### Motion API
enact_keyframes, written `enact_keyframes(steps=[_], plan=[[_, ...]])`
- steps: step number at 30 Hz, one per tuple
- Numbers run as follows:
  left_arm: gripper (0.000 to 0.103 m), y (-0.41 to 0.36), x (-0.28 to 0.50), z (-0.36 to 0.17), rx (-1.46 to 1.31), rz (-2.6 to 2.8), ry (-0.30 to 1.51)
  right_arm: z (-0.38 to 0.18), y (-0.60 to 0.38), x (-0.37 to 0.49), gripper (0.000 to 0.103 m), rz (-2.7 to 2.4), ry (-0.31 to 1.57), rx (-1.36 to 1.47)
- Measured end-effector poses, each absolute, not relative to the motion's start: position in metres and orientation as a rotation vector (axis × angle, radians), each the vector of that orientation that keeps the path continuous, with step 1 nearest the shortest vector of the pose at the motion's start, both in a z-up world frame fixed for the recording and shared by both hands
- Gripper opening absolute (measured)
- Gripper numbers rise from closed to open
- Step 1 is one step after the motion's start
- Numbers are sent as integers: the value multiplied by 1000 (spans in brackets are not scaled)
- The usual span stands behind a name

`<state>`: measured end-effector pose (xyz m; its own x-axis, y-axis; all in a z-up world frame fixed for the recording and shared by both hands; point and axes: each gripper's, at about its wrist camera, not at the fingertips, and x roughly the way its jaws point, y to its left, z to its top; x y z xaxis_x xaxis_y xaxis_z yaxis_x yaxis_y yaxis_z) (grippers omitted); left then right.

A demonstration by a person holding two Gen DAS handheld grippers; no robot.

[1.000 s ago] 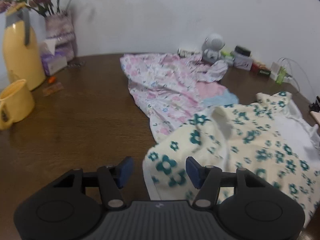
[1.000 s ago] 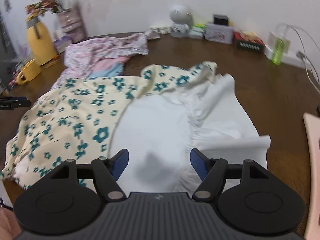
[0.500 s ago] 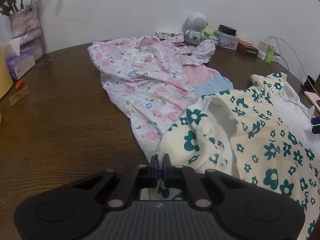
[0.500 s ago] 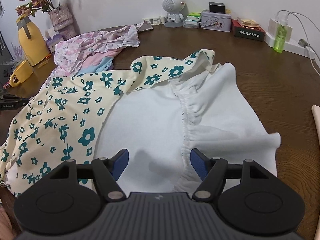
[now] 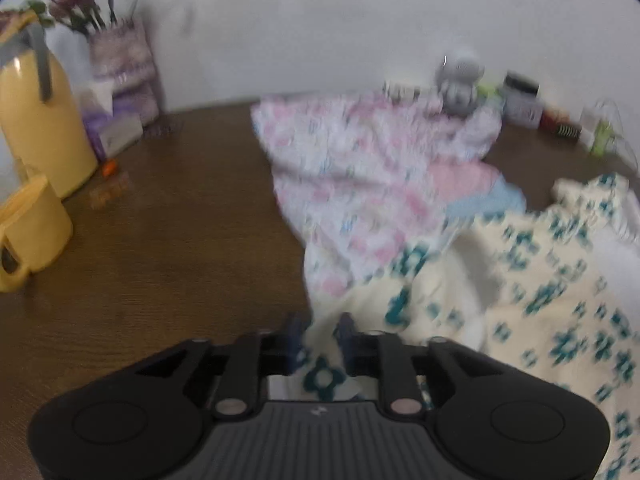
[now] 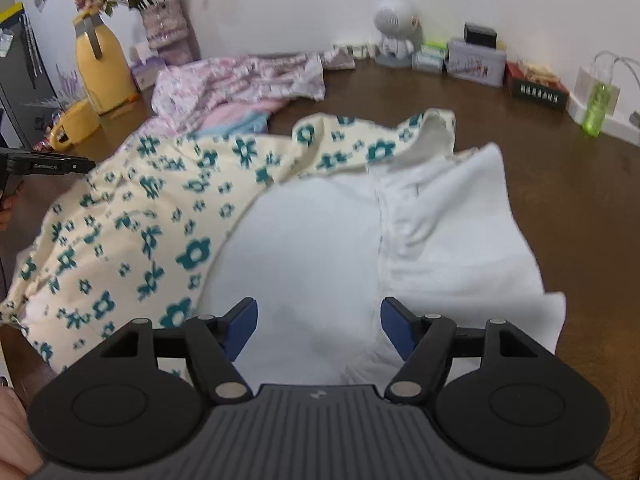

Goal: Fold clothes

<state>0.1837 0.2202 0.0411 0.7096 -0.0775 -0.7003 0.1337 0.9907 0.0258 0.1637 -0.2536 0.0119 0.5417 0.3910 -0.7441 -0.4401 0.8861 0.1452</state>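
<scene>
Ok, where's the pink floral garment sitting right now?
The pink floral garment lies crumpled at the table's far left in the right wrist view, just beyond the cream flowered garment and right of the yellow thermos.

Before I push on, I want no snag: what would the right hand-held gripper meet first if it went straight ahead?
Probably the white lining of the cream floral garment, just past the open right hand-held gripper.

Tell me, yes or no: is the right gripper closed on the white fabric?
No. The right gripper has its blue pads wide apart, with the white fabric lying untouched between them.
</scene>
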Motion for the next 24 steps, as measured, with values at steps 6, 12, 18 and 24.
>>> enact_keyframes(steps=[6,12,18,24], plan=[[84,184,165,79,19,-240,652,50,-249,181,92,480,751,-119],[86,154,184,73,-88,-328,743,78,-228,223,102,603,782,-81],[73,132,220,49,-136,-303,873,43,-198,291,66,650,1023,39],[55,132,256,20,-242,-260,976,-1,-185,329,51,615,1131,205]])
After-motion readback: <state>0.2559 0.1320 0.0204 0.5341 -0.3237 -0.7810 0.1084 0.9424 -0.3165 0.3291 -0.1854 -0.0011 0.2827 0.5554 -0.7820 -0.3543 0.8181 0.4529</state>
